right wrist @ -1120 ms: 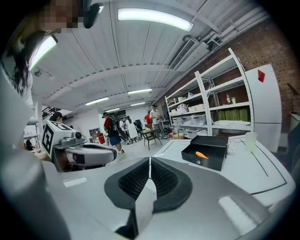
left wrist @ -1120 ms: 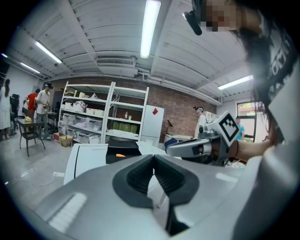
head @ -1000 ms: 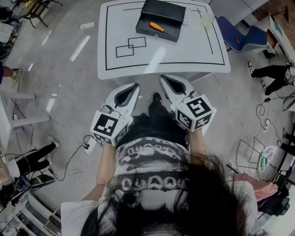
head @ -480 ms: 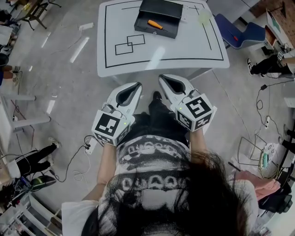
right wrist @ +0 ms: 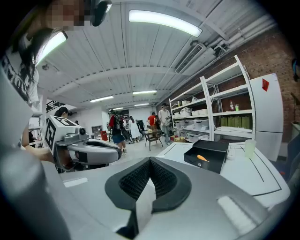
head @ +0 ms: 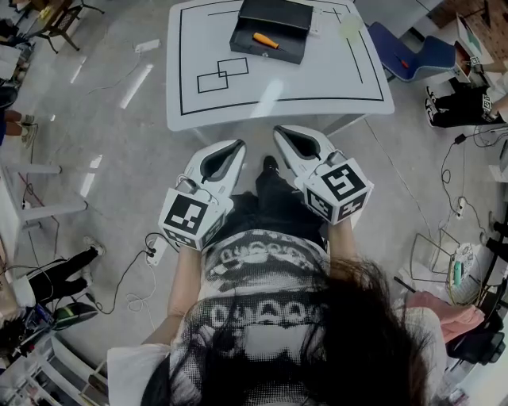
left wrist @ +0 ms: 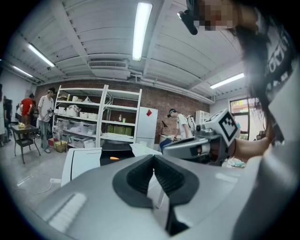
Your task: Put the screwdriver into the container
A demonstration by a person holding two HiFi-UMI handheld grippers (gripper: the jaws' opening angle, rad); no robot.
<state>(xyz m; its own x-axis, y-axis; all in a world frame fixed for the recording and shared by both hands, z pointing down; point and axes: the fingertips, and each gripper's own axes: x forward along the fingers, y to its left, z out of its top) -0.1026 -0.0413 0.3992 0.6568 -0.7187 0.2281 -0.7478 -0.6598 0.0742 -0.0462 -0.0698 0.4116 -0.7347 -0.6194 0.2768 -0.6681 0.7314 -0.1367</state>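
White tabletop [head: 317, 87] ruled with black lines is seen ahead, with a black rectangular open-lidded container [head: 286, 54] set at its far edge. A short orange-handled screwdriver [head: 265, 40] is already laid slantwise inside, so the task is judged done. The left gripper [head: 235, 147] and right gripper [head: 281, 133] are held near the body, jaws pressed together on nothing.

I saw a white table [head: 317, 83] w/ rounded corners, standing on grey floor [head: 103, 135]. A black outline ran just inside its edge, and two overlapping black squares [head: 224, 77] were drawn left of centre. Directly on top: a black open container [head: 278, 54] at the far side, approx. mid-width; a pale translucent cup [head: 352, 28] near the far right corner; and a small white obj. [head: 317, 22] just beside the container's right wall, which I couldn't ID.
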